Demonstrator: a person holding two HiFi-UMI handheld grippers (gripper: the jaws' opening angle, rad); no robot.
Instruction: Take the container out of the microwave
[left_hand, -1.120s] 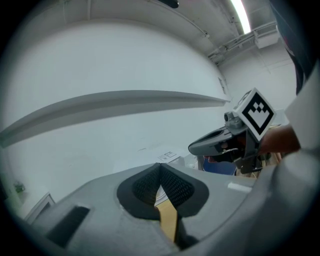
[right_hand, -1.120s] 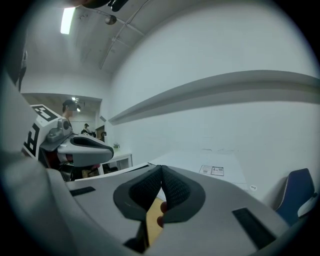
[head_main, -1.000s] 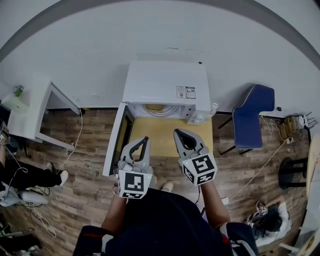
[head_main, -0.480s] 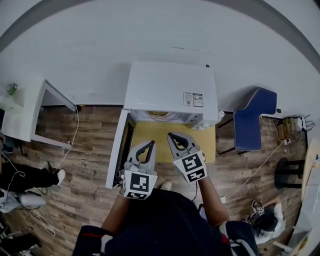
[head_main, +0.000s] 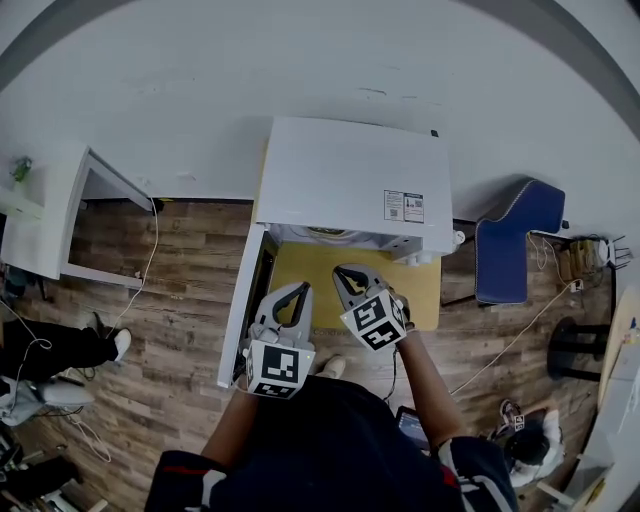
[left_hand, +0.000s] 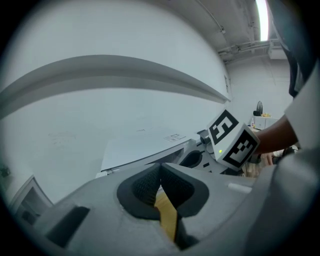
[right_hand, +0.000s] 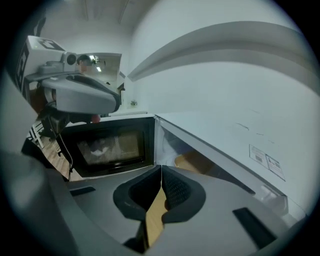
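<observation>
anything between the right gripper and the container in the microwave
Nothing visible: the door is swung open at the left, and the right gripper, jaws shut, faces the open microwave with the tan container inside.

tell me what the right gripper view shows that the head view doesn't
Only the right gripper view: the door's dark window, a clear look into the cavity where a tan thing sits, and the right gripper's jaws shut on nothing. Only the head view: the blue chair and the wooden floor. Both: the white microwave with its door open, and the left gripper.
</observation>
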